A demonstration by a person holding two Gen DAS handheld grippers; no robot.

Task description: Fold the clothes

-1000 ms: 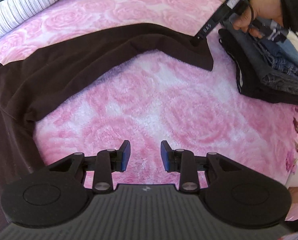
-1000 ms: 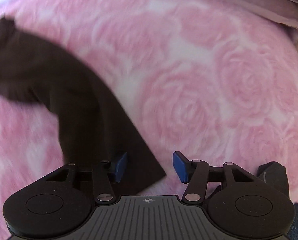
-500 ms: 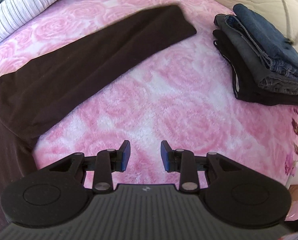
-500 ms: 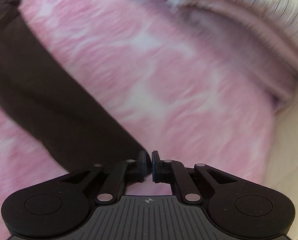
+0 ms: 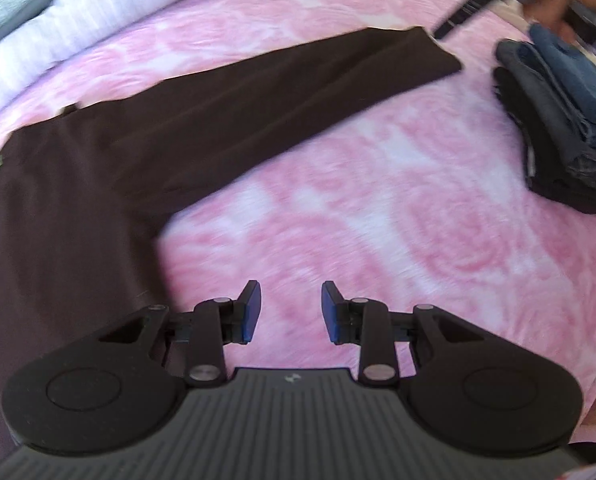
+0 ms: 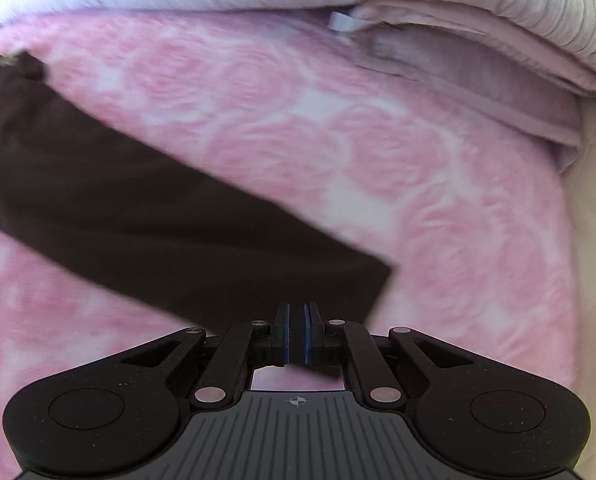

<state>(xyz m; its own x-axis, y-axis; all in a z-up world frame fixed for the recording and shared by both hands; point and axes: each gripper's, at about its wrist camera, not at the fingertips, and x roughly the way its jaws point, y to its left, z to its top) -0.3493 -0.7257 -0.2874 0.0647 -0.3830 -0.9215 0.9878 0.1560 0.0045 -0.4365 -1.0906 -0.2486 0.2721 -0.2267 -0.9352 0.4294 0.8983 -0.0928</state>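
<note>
We judge the dark brown trousers [image 5: 226,120] soft and limp, best gripped at the hem, where our right gripper [image 6: 296,334] is pinched closed, apparently on cloth, while our left gripper [image 5: 291,308] hangs partly open, empty.

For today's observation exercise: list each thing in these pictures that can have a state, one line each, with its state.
Dark brown fabric garment: spread out long and flat on the pink rose-patterned blanket, not yet folded.
Stack of denim and dark clothes: folded, piled.
Left gripper: open, empty.
Right gripper: shut, above the garment's end.
</note>
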